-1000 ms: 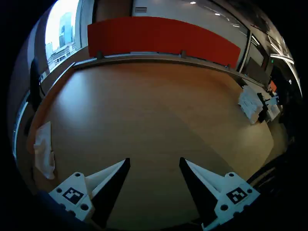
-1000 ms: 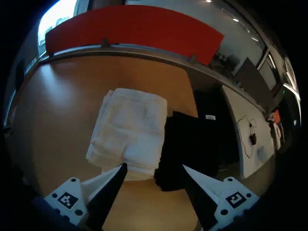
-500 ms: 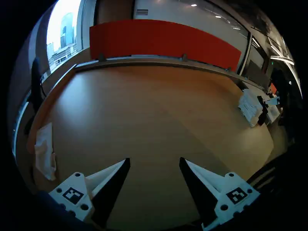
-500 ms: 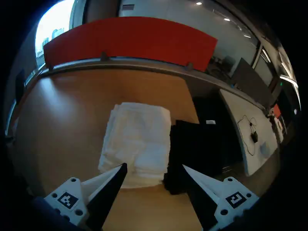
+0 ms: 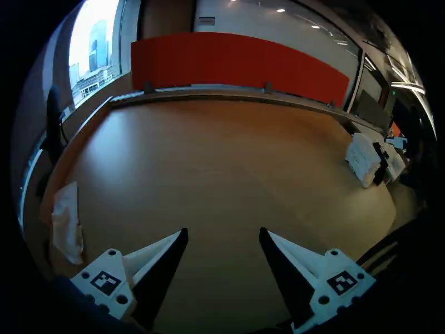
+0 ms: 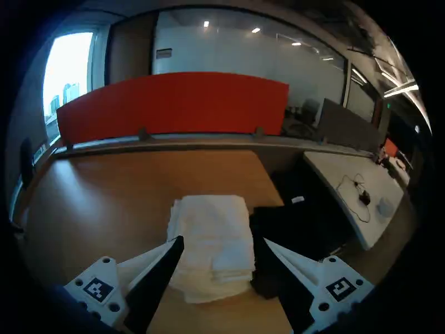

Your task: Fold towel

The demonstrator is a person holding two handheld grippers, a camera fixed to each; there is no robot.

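Right tool (image 6: 221,240) faces towels (image 6: 210,225) beside dark object (image 6: 281,222).

I hold my right gripper (image 6: 221,239) open, facing a stack of folded white towels (image 6: 212,225) on the wooden table (image 6: 94,200).

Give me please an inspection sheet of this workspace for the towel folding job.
Surface: wooden table, brown, smooth.
Job's things: stack of folded white towels near one table edge; loose white towel crumpled at the opposite side.
Clutter: black item beside the stack, kind unclear.
Grippers: left gripper open, holding nothing; right gripper open, at the stack's near end.
Cables: thin cable on the neighbouring white desk.
Surroundings: red partition, window.
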